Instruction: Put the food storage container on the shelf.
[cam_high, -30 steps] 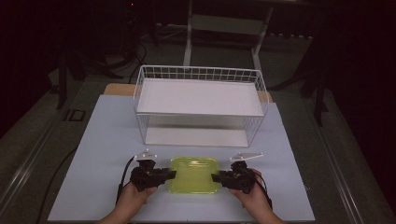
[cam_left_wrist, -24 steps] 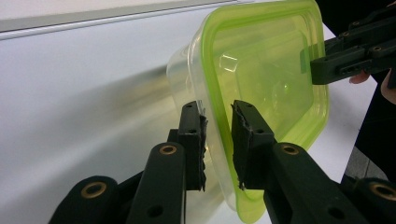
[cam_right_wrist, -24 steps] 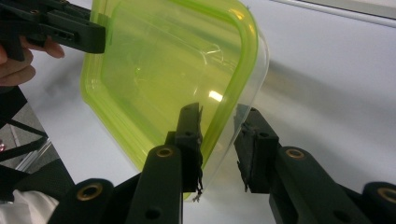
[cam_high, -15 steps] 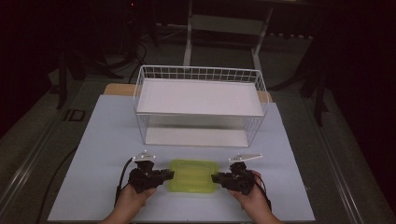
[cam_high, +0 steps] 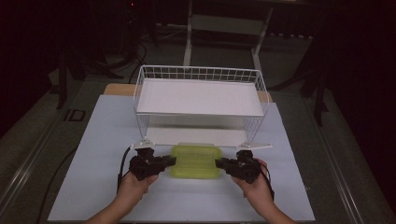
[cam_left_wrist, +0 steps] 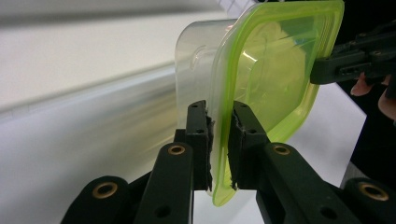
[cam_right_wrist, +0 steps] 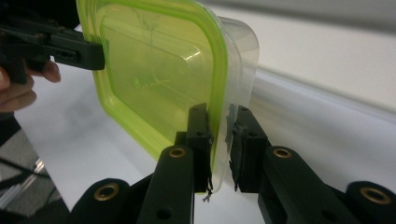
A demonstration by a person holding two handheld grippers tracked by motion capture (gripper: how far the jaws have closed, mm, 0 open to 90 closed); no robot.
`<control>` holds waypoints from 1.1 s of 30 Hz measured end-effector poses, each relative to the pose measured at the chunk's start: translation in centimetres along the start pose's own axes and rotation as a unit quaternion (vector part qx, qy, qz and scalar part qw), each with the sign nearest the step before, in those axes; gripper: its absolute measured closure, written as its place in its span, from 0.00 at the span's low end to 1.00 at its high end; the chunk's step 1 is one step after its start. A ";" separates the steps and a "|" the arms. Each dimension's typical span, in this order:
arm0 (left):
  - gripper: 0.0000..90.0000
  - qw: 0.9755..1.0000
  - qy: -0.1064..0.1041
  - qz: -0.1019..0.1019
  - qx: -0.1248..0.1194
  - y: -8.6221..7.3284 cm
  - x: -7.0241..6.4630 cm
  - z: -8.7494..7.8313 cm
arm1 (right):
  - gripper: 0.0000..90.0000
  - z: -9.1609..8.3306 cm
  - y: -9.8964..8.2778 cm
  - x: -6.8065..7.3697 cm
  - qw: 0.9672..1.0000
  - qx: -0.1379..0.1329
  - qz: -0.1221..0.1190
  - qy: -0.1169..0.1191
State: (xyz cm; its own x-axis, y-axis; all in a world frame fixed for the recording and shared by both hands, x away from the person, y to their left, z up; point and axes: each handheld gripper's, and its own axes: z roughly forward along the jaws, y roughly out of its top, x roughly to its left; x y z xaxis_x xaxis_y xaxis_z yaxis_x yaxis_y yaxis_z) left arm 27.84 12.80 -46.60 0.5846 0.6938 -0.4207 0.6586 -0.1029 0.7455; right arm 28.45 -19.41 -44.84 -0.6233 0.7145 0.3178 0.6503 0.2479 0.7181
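**Lidded box held by both end rims**

A clear plastic box [cam_high: 195, 161] with a yellow-green lid [cam_left_wrist: 275, 70] sits at the near middle of the bench [cam_high: 93, 140], just in front of the wire rack [cam_high: 201, 93], which stands farther back. The left gripper [cam_high: 169, 161] pinches the box's left end and the right gripper [cam_high: 221, 163] its right end. In the left gripper view the fingers [cam_left_wrist: 198, 135] are pressed on the lid's rim, one on each face of the lip. In the right gripper view the right gripper's jaws have just been closing, with the rim between them; one pad is on the lid and the other looks to press the clear wall under it.

The box looks empty and light, so weight should be no trouble. The plastic is thin, smooth and somewhat springy; the rim is the stiffest part and the natural place to grip. The lip is narrow and glossy, so a pinch there could slip if one hand pulls outward or tilts. The lid might also pop off if it is only loosely seated. Level, matched hands, with the grip deep over the lip, seem safest.
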 end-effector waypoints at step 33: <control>0.89 0.999 0.023 -0.037 -0.032 2.0 5.6 6.7 | 0.86 6.0 2.9 -5.9 0.998 -0.015 0.031 -0.058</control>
State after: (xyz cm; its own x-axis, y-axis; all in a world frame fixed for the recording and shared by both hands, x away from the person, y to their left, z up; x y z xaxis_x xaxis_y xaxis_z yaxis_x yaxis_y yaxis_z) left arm 35.63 11.68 -50.96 0.5123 0.7299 -0.4525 0.6665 -0.0057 0.7455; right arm 36.62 -19.01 -48.34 -0.5267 0.7993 0.2892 0.6713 0.1825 0.7184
